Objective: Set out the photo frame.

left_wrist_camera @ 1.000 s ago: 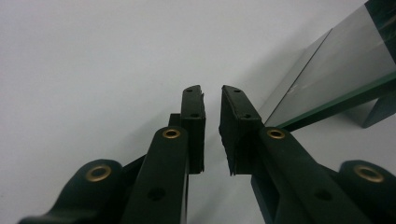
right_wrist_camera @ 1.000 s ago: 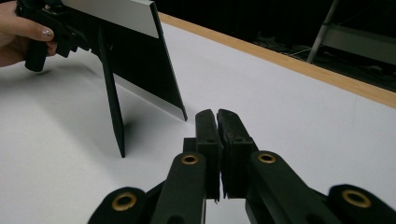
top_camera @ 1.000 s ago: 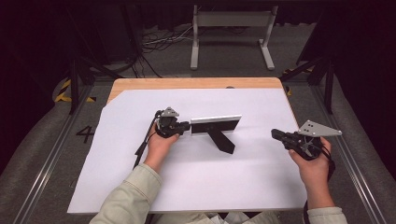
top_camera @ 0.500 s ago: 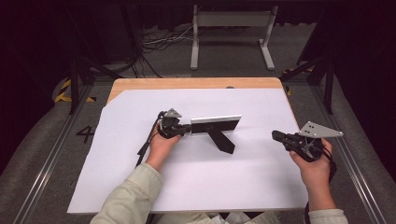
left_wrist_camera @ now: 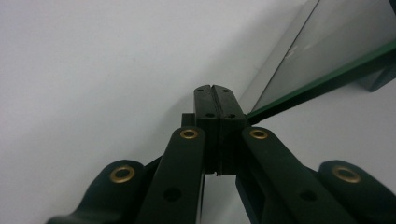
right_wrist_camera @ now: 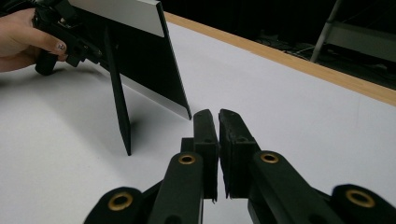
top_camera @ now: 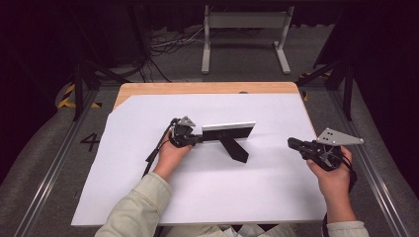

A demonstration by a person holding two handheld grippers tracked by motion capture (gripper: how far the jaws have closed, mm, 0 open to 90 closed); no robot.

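Almost nothing has changed place since the earlier frames: both hands and the frame rest where they were, and only the jaws of the left gripper (top_camera: 197, 139) have just been closing, now pressed together on the left end of the picture frame (top_camera: 228, 131).

At the left of the high view, the left gripper lies level on the white sheet (top_camera: 148, 187) and points to the right. In the left gripper view its jaws meet with no gap, and the green edge of the glass comes out from between the pads to the right, so I judge the grip is on the thin edge of the frame.

In the middle, the picture frame stands upright on its black back leg (top_camera: 235, 149). Its long axis runs left to right across the table, in line with the left gripper.

At the right, the right gripper (top_camera: 292, 143) is well apart from the frame, with jaws nearly together and nothing between them. It points left toward the free right end of the frame (right_wrist_camera: 180, 105). The left hand is clearly the nearer one, already at the frame; I judge the next move turns on this left-end grip.
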